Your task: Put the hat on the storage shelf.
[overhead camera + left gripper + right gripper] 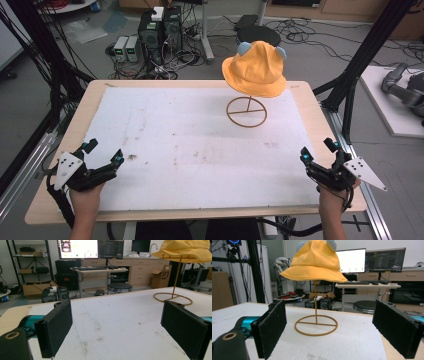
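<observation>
Left claw (106, 152): jaws stand wide apart with nothing between them, low over the near left corner of the table (75, 120), held by the person's left hand (86, 196). In the left gripper view the two black pads frame bare white mat (120, 322); the lower ends of both jaws are cut off by the frame edge.

Right claw (317, 150): jaws likewise spread wide and empty, at the near right corner, held by the right hand (331, 196). A grey three-cornered plate (369, 173) on it overhangs the table's right edge. In the right gripper view the gap between the pads looks straight at the hat stand.

White mat: covers most of the wooden top, with scattered dark stains toward the near side. Their nature cannot be made out.

Hat stand (246, 112): a thin brass-coloured wire stand, ring base with cross bars resting on the mat at the far right of centre, well apart from both claws. Its upright post is hidden from the high view by the hat; it shows clearly in the right gripper view (315, 307).

Yellow bucket hat (255, 69): sits on top of the stand, brim drooping, clear of the table. Two grey-blue rounded ears (244, 48) stand on the crown. In the left gripper view the hat (186, 250) is cut off at the top and right.

Beyond the table: computer towers (160, 30) and tangled cables on the floor, a black round stool (257, 34) partly hidden behind the hat.
</observation>
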Action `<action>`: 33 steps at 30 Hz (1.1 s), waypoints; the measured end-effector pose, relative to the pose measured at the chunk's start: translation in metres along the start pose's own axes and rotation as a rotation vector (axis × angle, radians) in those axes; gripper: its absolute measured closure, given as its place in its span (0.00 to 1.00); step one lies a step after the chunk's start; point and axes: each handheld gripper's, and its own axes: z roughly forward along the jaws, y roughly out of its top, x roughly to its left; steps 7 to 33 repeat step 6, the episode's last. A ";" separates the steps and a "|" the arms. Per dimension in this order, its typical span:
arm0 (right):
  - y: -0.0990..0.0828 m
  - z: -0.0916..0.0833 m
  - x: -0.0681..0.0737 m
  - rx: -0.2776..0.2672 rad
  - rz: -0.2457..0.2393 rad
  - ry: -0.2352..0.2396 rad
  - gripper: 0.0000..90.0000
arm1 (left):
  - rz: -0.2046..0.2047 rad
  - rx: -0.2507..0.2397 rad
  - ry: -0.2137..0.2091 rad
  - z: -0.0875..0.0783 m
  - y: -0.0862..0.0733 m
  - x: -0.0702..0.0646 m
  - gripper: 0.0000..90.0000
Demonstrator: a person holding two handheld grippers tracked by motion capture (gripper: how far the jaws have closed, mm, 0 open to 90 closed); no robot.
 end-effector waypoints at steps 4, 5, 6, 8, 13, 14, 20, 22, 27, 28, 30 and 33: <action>0.000 0.000 0.000 -0.004 -0.008 0.004 0.13 | 0.000 0.000 0.000 0.000 0.000 0.000 0.12; 0.000 0.000 0.001 0.000 -0.002 0.002 0.13 | 0.001 0.000 0.000 0.000 0.000 0.000 0.12; 0.000 0.000 0.001 0.000 -0.002 0.002 0.13 | 0.001 0.000 0.000 0.000 0.000 0.000 0.12; 0.000 0.000 0.001 0.000 -0.002 0.002 0.13 | 0.001 0.000 0.000 0.000 0.000 0.000 0.12; 0.000 0.000 0.001 0.000 -0.002 0.002 0.13 | 0.001 0.000 0.000 0.000 0.000 0.000 0.12; 0.000 0.000 0.001 0.000 -0.002 0.002 0.13 | 0.001 0.000 0.000 0.000 0.000 0.000 0.12; 0.000 0.000 0.001 0.000 -0.002 0.002 0.13 | 0.001 0.000 0.000 0.000 0.000 0.000 0.12; 0.000 0.000 0.001 0.000 -0.002 0.002 0.13 | 0.001 0.000 0.000 0.000 0.000 0.000 0.12; 0.000 0.000 0.001 0.000 -0.002 0.002 0.13 | 0.001 0.000 0.000 0.000 0.000 0.000 0.12; 0.000 0.000 0.001 0.000 -0.002 0.002 0.13 | 0.001 0.000 0.000 0.000 0.000 0.000 0.12; 0.000 0.000 0.001 0.000 -0.002 0.002 0.13 | 0.001 0.000 0.000 0.000 0.000 0.000 0.12; 0.000 0.000 0.001 0.000 -0.002 0.002 0.13 | 0.001 0.000 0.000 0.000 0.000 0.000 0.12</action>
